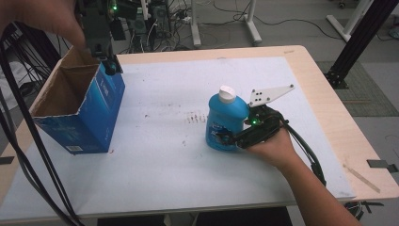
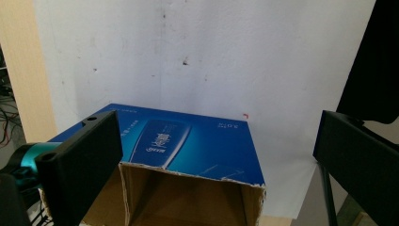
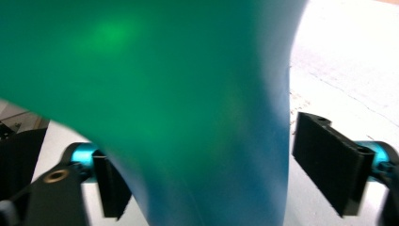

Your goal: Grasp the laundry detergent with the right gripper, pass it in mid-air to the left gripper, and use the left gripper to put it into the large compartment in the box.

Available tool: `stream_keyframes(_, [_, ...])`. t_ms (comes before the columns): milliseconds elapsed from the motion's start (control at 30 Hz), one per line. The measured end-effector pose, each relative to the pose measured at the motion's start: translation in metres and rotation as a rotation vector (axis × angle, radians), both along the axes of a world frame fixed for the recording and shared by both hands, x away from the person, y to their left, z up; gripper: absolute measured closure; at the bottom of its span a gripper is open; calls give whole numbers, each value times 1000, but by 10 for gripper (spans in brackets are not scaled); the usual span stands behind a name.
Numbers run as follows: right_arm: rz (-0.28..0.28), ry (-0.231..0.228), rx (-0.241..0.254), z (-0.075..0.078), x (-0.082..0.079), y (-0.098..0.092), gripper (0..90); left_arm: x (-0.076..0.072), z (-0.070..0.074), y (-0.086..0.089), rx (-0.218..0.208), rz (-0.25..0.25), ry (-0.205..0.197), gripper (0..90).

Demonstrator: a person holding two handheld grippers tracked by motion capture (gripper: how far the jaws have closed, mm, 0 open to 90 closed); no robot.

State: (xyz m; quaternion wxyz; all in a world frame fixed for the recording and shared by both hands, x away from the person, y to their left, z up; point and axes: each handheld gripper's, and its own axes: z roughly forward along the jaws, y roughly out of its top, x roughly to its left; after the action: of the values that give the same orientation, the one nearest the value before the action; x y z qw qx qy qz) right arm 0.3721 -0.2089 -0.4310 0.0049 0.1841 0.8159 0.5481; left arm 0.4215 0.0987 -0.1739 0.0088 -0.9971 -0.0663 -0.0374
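Although printing shows on the blue carton (image 1: 80,110) and on the label of the blue bottle (image 1: 225,123), none of it is sharp enough to read; the carton's side carries a picture of a bottle with white characters. Standing upright near the middle of the white surface (image 1: 169,160), well apart from the carton, the bottle wears a white cap (image 1: 227,93). Right gripper (image 1: 226,139) reaches in from the bottle's right, low on its body. In the right gripper view the bottle sits between the fingers (image 3: 331,162): the left one is against it, the right one stands just clear, so the grip is part-closed and not clamped. Left gripper (image 1: 110,66) hangs over the carton's open top, fingers (image 2: 82,165) spread wide, holding nothing.
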Motion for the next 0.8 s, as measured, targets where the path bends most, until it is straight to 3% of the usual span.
stream_keyframes(300, [2,-1,-1,-1,0,2,205,0,-1,0,6,0,-1,17])
stream_keyframes(333, [10,-3,4,-1,-1,1,263,0,0,0,7,0,-1,17])
stream_keyframes(800, [17,-7,22,-2,1,1,285,1,-1,2,17,4,2,16])
